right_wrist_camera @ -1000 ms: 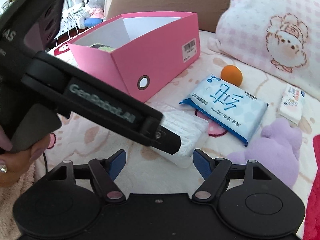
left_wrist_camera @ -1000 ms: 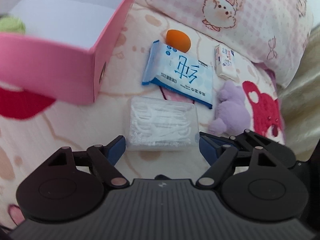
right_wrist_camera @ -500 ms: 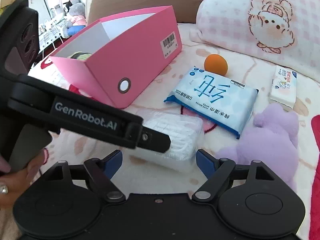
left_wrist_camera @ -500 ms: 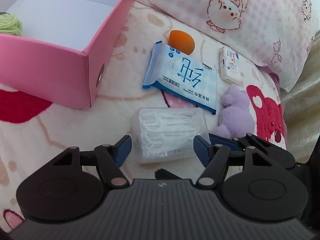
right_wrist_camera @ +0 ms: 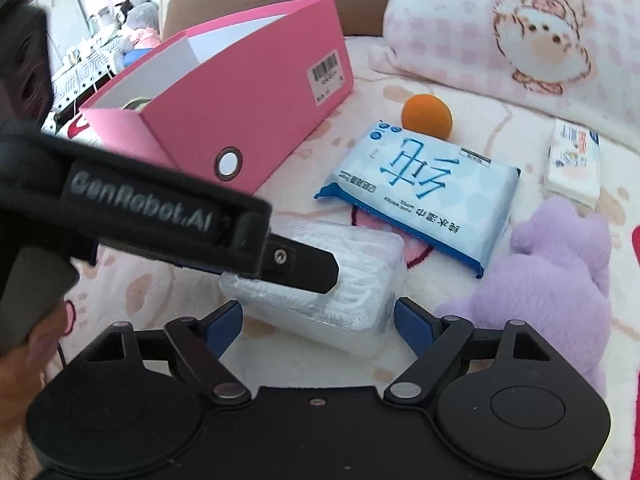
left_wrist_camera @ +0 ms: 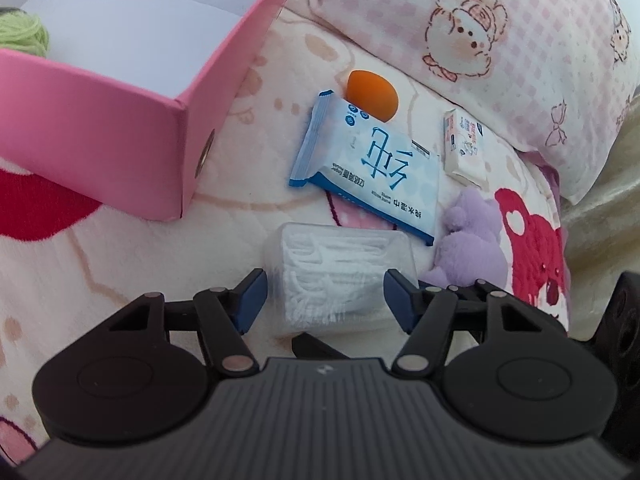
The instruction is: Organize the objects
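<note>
In the right wrist view the left gripper (right_wrist_camera: 320,276) lies across the clear plastic box (right_wrist_camera: 360,276) and hides its near left part, and the lettering on that gripper's arm is blurred. The pink box (left_wrist_camera: 100,148) is cut off by the top and left edges of the left wrist view, so only a bit of the green yarn (left_wrist_camera: 22,34) inside shows. The small print on the wipes pack (right_wrist_camera: 420,188) and the tissue packet (right_wrist_camera: 574,164) cannot be read.

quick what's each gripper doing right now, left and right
left gripper: fingers closing around the clear plastic box, not clearly pressing on it yet.
right gripper: open, holding nothing, fingers either side of the same box.
</note>
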